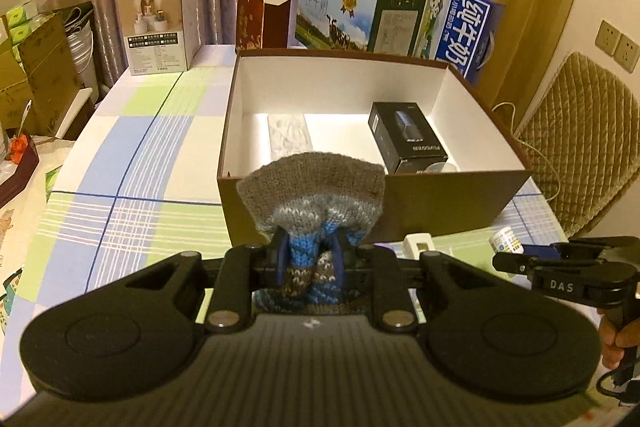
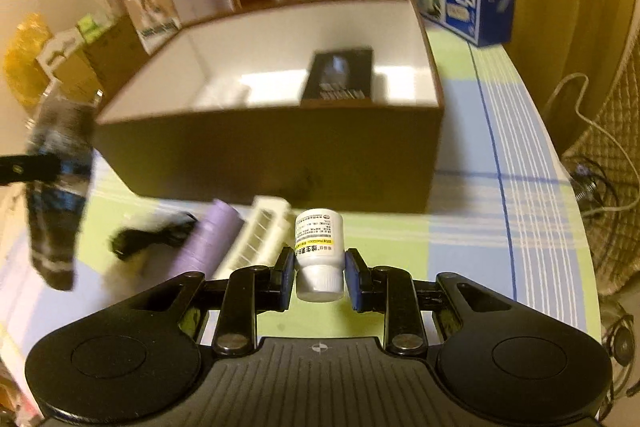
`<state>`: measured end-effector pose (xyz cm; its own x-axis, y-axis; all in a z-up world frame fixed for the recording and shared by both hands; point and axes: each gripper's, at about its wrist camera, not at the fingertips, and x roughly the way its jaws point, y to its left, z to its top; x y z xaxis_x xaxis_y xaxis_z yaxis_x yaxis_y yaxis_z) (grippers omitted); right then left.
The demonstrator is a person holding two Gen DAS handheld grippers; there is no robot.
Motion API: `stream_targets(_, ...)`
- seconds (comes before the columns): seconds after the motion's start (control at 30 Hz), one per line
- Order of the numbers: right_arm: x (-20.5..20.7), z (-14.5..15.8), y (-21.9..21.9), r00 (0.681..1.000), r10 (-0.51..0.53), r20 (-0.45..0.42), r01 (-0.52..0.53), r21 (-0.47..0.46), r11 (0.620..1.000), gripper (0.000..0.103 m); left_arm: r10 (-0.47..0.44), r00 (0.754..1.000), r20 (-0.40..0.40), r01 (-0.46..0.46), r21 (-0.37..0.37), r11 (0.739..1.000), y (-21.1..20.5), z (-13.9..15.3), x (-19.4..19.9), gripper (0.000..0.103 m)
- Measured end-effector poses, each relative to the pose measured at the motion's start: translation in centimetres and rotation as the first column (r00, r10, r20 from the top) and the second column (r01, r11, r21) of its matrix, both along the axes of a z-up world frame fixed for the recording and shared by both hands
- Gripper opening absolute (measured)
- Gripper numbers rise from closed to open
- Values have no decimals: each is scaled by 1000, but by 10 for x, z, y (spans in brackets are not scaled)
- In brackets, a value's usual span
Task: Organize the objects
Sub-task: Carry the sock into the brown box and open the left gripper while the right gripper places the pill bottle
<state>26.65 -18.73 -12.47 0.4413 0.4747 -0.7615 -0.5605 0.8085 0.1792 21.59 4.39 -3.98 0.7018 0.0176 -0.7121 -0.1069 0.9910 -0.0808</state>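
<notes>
Left gripper (image 1: 310,251): jaws nearly closed, pinching a knitted sock (image 1: 312,195) of grey, blue and brown yarn; fabric bunched between the blue pads, grey end fanning out beyond the fingertips. Sock raised clear of the tabletop (image 1: 132,187), just in front of the near wall of the open brown box (image 1: 436,207). In the right wrist view, same sock (image 2: 58,187) hanging at far left, blurred.

Right gripper (image 2: 319,267): jaws closed on a small white pill bottle (image 2: 319,251); pads pressing both sides, cap end toward the camera, yellow-banded label facing up. Bottle held above the tabletop, near the front wall of the box.

Inside the box: black carton (image 1: 408,137) at right, pale flat packet (image 1: 289,135) left of centre on the white floor.

On the tabletop left of the bottle: white ribbed item (image 2: 260,235), purple roll (image 2: 208,243), black cable (image 2: 152,237); detail lost to blur.

Beyond the box: blue milk carton (image 1: 464,35).
</notes>
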Motion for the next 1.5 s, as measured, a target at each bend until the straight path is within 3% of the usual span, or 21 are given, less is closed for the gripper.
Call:
stream_targets(0.33,-3,51,31,994,79,69,-86,104,991,24,-27,998,65,28,-14,1000,-2,27,21,18)
stream_targets(0.67,29,75,77,987,102,124,-119,136,984,24,-29,993,115,32,-26,999,5,49,80,18)
stream_targets(0.9,71,69,107,991,87,102,-98,111,989,24,-38,996,83,40,-17,999,11,41,137,18)
stream_targets(1.13,117,53,127,997,56,56,-60,75,995,24,-37,999,-4,37,-13,999,18,11,197,19)
stream_targets(1.23,135,44,135,999,44,32,-45,56,997,24,-36,999,-39,36,4,999,21,-3,217,13)
stream_targets(1.5,171,15,149,998,15,-67,-14,15,1000,24,-30,993,-117,31,4,1000,33,-31,252,14)
